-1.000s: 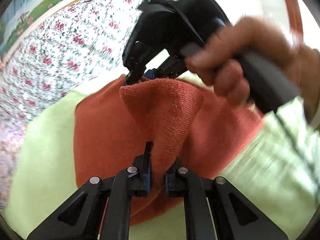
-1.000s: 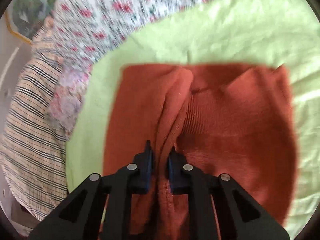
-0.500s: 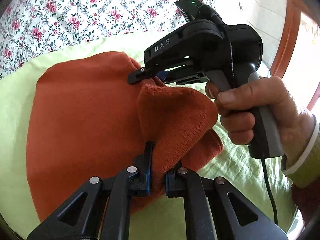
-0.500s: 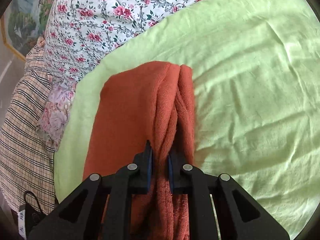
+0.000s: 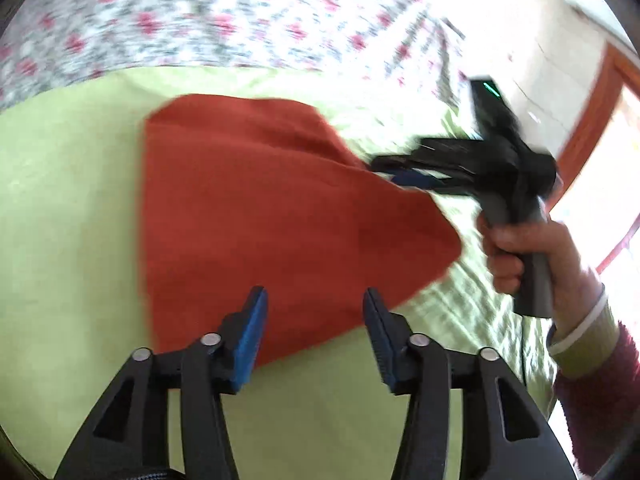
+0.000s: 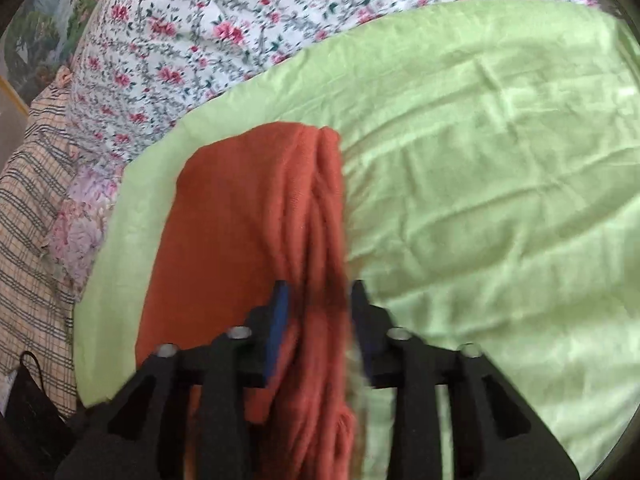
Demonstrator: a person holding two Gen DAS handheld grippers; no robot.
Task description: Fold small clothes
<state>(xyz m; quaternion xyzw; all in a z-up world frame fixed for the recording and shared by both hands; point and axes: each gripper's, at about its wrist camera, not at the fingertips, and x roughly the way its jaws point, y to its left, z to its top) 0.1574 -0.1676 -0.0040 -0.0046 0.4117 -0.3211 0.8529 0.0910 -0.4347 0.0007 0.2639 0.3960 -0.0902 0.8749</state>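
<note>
Rust-orange knitwear (image 5: 280,216) — a small garment, folded over on itself — lies flat on a pale green sheet (image 5: 60,208) spread over a floral bedspread (image 5: 224,12). From the left wrist view the left gripper (image 5: 314,320) hangs above the garment's near edge with its jaws opening; the blue pads (image 5: 250,336) stand apart on either side of the cloth's edge and do not press on it, so it grips nothing. In the same view the right gripper (image 5: 396,172) sits at the garment's far right corner, held by a hand (image 5: 520,252) with a cuffed sleeve (image 5: 588,344) behind it (motion blur smears this part of the picture). The right wrist view shows the right gripper (image 6: 318,312) with its jaws opening too: a bunched ridge of the orange knit runs between the fingers, yet there is a gap on each side, so the cloth is loose rather than pinched. The garment's folded edge lines up along the right side, bordering bare green sheet. Further left lie a checked fabric (image 6: 28,216) and a small flowered cloth (image 6: 80,228) — both off the green sheet, beside the bedspread.
</note>
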